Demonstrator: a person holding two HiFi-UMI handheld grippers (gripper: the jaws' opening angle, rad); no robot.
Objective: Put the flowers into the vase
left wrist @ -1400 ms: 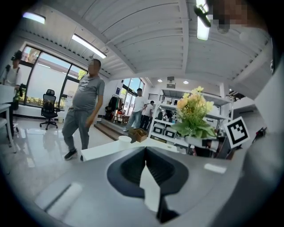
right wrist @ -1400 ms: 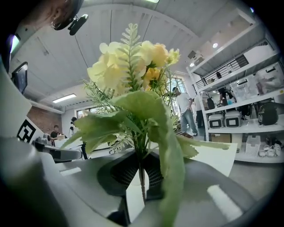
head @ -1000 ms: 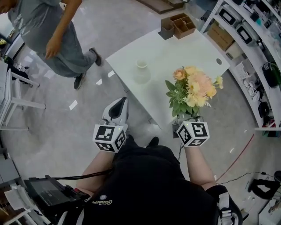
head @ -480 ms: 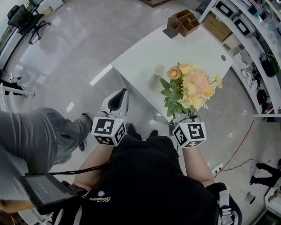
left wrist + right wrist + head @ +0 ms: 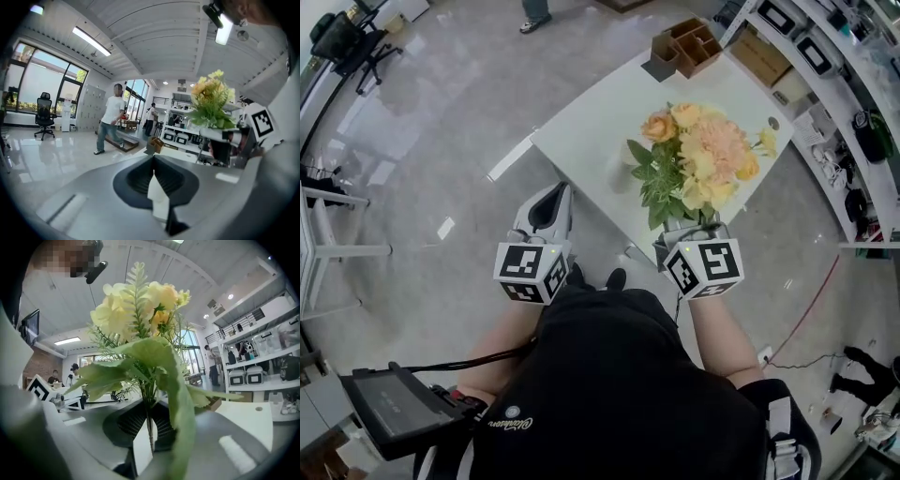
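My right gripper (image 5: 686,228) is shut on the stems of a bouquet of peach and yellow flowers (image 5: 703,150) with green leaves, held upright over the near edge of the white table (image 5: 581,122). In the right gripper view the stems (image 5: 149,425) run down between the closed jaws and the blooms (image 5: 136,305) fill the picture. The vase on the table is hidden behind the bouquet's leaves. My left gripper (image 5: 546,211) hangs over the floor to the left of the table, shut with nothing in it; the left gripper view shows its jaws (image 5: 153,180) closed and the bouquet (image 5: 212,101) off to the right.
A wooden organiser box (image 5: 686,47) stands at the table's far corner. Shelves with bins (image 5: 825,66) line the right side. An office chair (image 5: 342,37) is at the far left, and a person (image 5: 111,117) walks across the room beyond the table.
The bouquet and right gripper have moved forward over the table, now covering the vase. The left gripper has come forward too. A person in grey crossed the left side and walked away.
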